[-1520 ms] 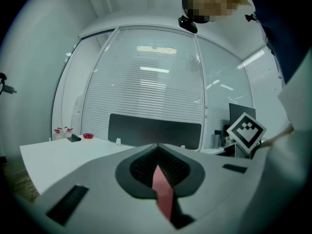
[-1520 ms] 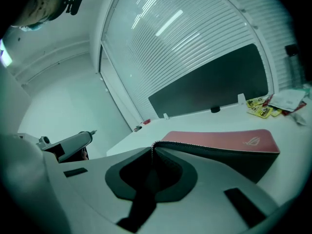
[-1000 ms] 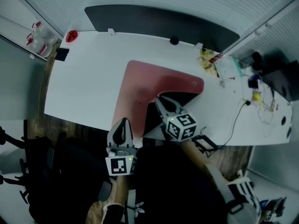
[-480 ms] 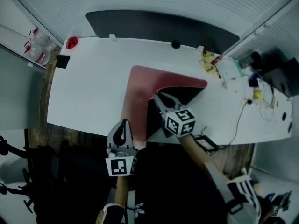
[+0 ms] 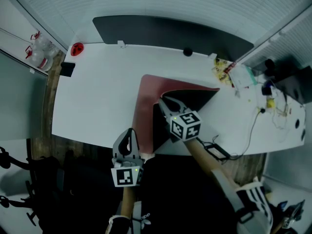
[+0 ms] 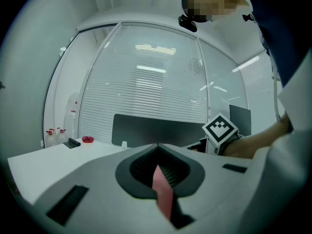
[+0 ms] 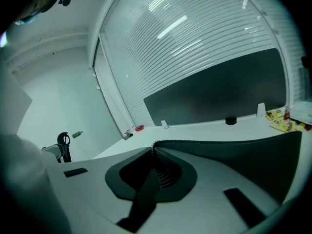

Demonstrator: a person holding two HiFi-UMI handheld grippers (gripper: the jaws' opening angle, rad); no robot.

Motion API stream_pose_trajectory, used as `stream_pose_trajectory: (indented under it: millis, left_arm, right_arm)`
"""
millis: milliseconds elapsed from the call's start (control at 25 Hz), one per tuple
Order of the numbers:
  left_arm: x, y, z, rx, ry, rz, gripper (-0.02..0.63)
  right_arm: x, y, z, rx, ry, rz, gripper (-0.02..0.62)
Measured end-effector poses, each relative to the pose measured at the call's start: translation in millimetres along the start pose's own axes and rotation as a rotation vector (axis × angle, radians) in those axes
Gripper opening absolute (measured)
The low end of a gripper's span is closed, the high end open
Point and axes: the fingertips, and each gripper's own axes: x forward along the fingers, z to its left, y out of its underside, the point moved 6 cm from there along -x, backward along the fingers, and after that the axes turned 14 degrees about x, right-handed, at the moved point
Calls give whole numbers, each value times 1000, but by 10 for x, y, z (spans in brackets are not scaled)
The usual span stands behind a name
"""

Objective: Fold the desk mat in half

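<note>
An office is indicated: a long white desk [image 5: 92, 101] is backed by a dark divider panel [image 5: 170, 30], glass partition walls are covered with slatted blinds [image 6: 146, 87], and a cable [image 5: 249, 130] is trailed over the desk's right end.

Left gripper [image 5: 129, 130] and right gripper [image 5: 162, 102] both pale grey shells, dark ribbed pads [image 6: 173, 169]; white marker cube [image 5: 126, 175] with black squares and green light on left; same cube [image 5: 185, 125] on right; dark sleeve [image 5: 251, 199] with white stripes on right arm.
</note>
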Motion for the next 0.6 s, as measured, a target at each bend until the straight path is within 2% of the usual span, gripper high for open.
stream_pose_trajectory:
  millis: [600]
  left_arm:
    - [354,-2,226,-23,-11,26,3]
  right_arm:
    - [712,-224,-106,22,-1,35,15]
